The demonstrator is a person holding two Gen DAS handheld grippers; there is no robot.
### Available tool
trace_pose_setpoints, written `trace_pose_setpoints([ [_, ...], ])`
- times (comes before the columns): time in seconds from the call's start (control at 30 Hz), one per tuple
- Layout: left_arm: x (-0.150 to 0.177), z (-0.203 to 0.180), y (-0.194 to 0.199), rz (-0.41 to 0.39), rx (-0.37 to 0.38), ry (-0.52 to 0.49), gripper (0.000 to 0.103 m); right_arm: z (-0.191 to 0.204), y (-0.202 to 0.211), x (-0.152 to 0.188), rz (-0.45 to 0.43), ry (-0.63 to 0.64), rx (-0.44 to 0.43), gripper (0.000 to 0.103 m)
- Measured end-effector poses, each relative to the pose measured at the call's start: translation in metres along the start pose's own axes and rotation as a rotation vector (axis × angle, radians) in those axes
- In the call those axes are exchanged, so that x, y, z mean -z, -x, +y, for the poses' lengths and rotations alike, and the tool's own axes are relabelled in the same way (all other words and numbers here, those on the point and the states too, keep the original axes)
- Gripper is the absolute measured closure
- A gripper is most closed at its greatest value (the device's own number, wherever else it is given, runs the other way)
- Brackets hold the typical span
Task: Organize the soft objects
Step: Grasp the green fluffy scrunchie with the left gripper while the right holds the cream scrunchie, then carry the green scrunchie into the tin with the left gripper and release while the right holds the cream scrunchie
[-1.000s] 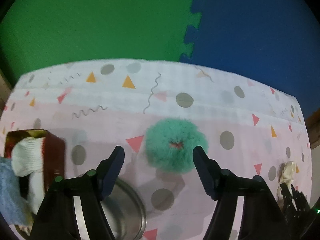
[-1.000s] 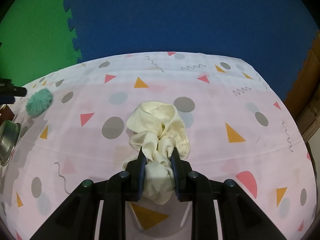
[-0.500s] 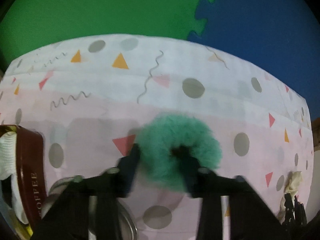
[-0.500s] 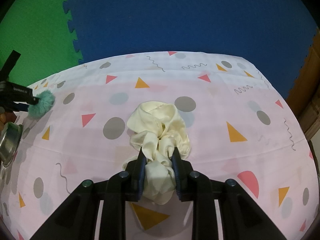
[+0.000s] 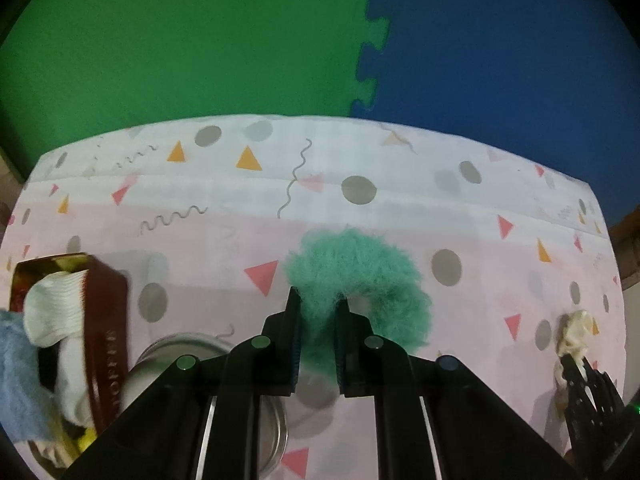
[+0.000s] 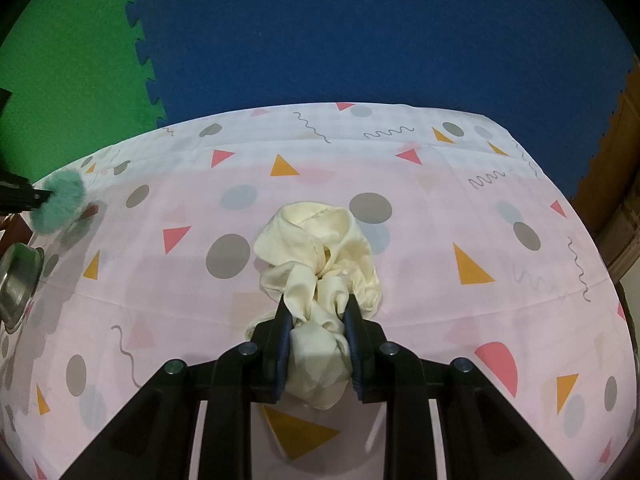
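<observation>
Two soft items on patterned cloth [image 6: 520,300], each pinched for transfer: left gripper [image 5: 318,306] clamped narrow on near rim of teal scrunchie [image 5: 360,276], beside tin [image 5: 106,320] already holding socks; right gripper [image 6: 318,312] clamped on cream scrunchie [image 6: 320,252], mid-table
</observation>
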State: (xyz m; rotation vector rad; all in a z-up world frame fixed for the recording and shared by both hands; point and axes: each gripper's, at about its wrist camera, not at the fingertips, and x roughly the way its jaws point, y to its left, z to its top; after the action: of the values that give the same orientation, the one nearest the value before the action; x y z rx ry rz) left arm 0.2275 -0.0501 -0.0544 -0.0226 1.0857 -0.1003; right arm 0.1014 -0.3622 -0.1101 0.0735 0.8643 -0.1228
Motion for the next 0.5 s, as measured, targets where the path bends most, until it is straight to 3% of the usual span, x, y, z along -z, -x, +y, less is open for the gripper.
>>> trace_pose_setpoints([
  [0.23,0.015,0.002,0.039,-0.034,0.011,-0.001,0.092,0.0,0.001,0.0,0.0,0.001,0.003,0.078],
  [0.5,0.045,0.03,0.104,-0.088,0.009,-0.014,0.091,0.0,0.0,0.0,0.001,0.001,0.003,0.078],
])
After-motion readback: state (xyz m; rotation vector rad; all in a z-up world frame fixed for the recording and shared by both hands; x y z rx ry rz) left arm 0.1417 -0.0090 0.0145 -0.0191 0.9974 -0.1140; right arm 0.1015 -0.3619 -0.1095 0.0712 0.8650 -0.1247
